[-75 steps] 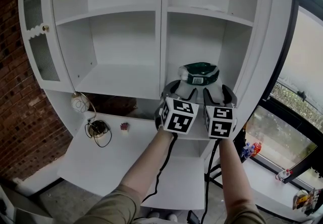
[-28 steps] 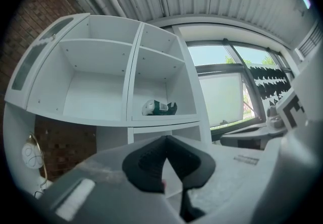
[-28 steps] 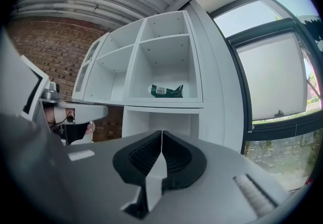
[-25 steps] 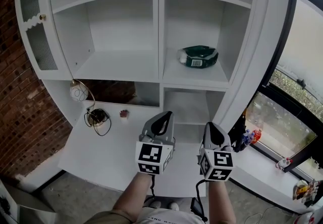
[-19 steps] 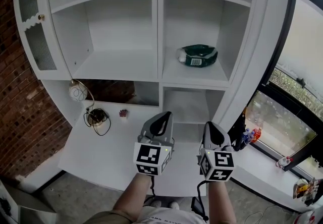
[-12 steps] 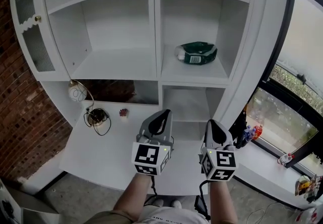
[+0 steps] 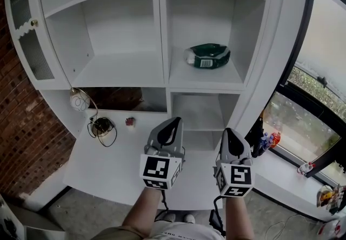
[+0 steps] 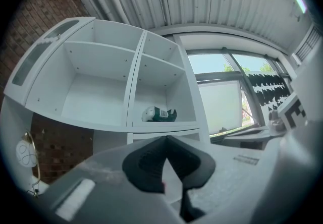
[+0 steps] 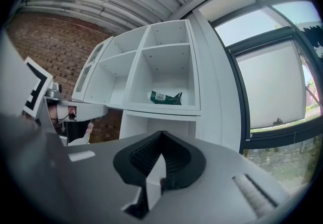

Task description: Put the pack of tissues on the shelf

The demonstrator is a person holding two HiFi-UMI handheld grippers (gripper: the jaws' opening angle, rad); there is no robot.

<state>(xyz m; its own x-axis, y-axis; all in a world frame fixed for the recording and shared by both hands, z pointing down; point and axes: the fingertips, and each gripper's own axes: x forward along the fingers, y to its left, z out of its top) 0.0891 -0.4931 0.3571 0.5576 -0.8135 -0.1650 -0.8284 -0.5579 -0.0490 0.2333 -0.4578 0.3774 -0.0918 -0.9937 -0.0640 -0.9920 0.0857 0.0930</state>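
Pack of tissues (image 7: 208, 55) lies on the shelf (image 7: 184, 79), right compartment, far side. Left tongs (image 7: 172, 122) & right tongs (image 7: 231, 133) both clenched, empty, near, above desk (image 7: 102, 164).

I read the scene as bright, even daylight, entering from the window (image 7: 319, 82) at the right. The white shelf unit (image 7: 116, 68) shows soft shadows inside its compartments. Both gripper views bend strongly at the edges, with black corners; the near foreground is blurred, the far shelves reasonably sharp, the window panes overexposed
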